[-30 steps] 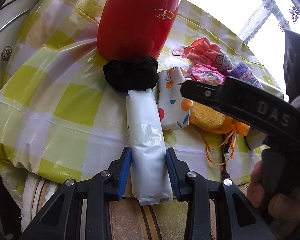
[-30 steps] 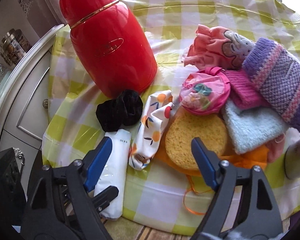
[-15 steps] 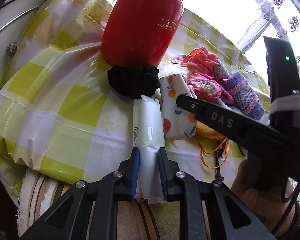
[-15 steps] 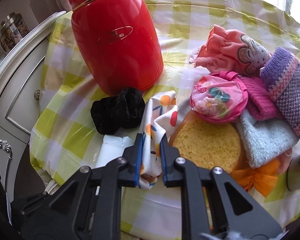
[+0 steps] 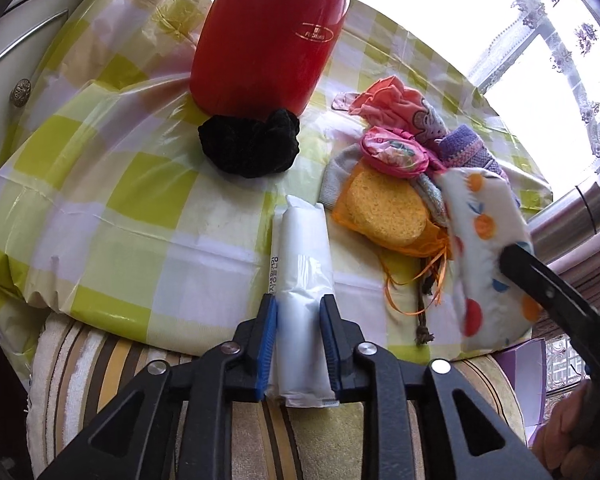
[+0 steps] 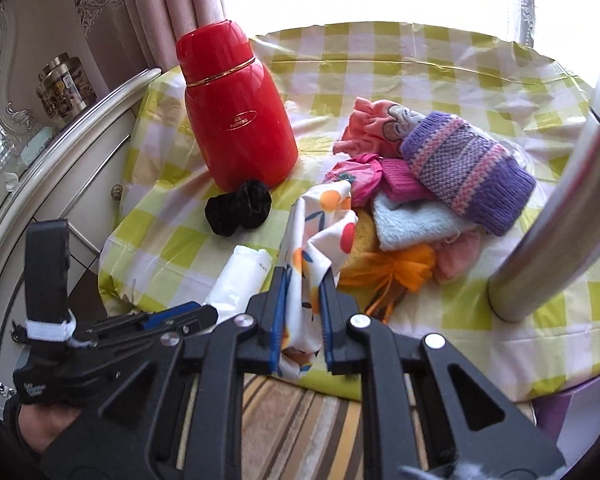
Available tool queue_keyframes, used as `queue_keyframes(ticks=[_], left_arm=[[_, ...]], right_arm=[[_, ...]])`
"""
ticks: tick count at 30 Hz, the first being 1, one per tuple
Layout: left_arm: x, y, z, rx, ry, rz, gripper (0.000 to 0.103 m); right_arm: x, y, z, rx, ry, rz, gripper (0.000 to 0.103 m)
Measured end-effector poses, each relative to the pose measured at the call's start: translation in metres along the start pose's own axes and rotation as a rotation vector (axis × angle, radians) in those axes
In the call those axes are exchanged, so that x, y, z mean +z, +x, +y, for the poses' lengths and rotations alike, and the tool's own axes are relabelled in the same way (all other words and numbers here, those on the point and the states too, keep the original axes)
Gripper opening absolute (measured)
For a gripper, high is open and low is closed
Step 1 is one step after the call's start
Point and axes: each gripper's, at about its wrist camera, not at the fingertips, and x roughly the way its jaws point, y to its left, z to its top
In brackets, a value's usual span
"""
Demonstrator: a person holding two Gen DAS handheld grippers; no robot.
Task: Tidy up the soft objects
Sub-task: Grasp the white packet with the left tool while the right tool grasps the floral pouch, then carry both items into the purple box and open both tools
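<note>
My left gripper (image 5: 298,336) is shut on a white plastic-wrapped pack (image 5: 300,264) lying at the near edge of the checked tablecloth (image 5: 140,200). The pack also shows in the right wrist view (image 6: 240,276). My right gripper (image 6: 302,316) is shut on a white cloth with orange and red fruit print (image 6: 320,232), lifted off the table; it hangs at the right in the left wrist view (image 5: 488,248). A black velvet scrunchie (image 5: 250,146) lies against a red flask (image 5: 264,36).
A pile of soft things sits at the right: a yellow sponge in an orange mesh bag (image 5: 388,212), a pink pouch (image 5: 392,152), a purple knit piece (image 6: 468,168), a pale blue cloth (image 6: 412,220), a pink garment (image 6: 376,124). A steel cylinder (image 6: 556,224) stands right. A striped towel (image 6: 300,428) lies below.
Both grippers closed, the left on the white pack, the right on the fruit-print cloth. The right gripper then pulled back and raised the cloth off the table to the right.
</note>
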Motion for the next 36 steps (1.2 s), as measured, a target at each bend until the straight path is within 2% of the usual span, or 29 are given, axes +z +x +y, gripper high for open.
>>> queue_keyframes(ticks=[1, 2, 3, 5, 6, 12, 17, 20, 26, 32, 36], left_arm=[[0.000, 0.003, 0.000, 0.001, -0.001, 0.014, 0.035], [0.000, 0.006, 0.001, 0.008, 0.000, 0.033, 0.046], [-0.001, 0.011, 0.000, 0.025, -0.002, 0.059, 0.052], [-0.001, 0.019, 0.001, 0.021, -0.002, 0.092, 0.052], [-0.001, 0.021, 0.002, 0.010, -0.009, 0.097, 0.041], [-0.004, 0.005, -0.009, 0.002, 0.024, 0.048, 0.039], [-0.020, -0.027, -0.039, -0.080, 0.075, -0.009, 0.039], [-0.038, -0.042, -0.071, -0.169, 0.140, -0.012, 0.039], [-0.067, -0.048, -0.160, -0.352, 0.314, 0.055, 0.039], [-0.094, -0.026, -0.267, -0.434, 0.557, 0.129, 0.039], [-0.120, -0.007, -0.335, -0.457, 0.711, 0.174, 0.039]], right_arm=[[-0.004, -0.008, -0.005, -0.002, 0.006, -0.003, 0.019], [-0.009, -0.016, -0.010, -0.009, 0.012, -0.007, 0.019], [-0.014, -0.024, -0.016, -0.020, 0.018, -0.010, 0.019], [-0.025, -0.041, -0.031, -0.037, 0.041, -0.016, 0.019], [-0.030, -0.049, -0.039, -0.052, 0.054, -0.018, 0.019], [-0.063, -0.092, -0.093, -0.135, 0.154, -0.037, 0.019], [-0.088, -0.123, -0.130, -0.195, 0.229, -0.048, 0.019], [-0.103, -0.141, -0.155, -0.237, 0.278, -0.059, 0.019], [-0.136, -0.174, -0.206, -0.339, 0.388, -0.077, 0.019], [-0.162, -0.200, -0.249, -0.419, 0.488, -0.094, 0.019], [-0.181, -0.214, -0.274, -0.461, 0.551, -0.097, 0.019]])
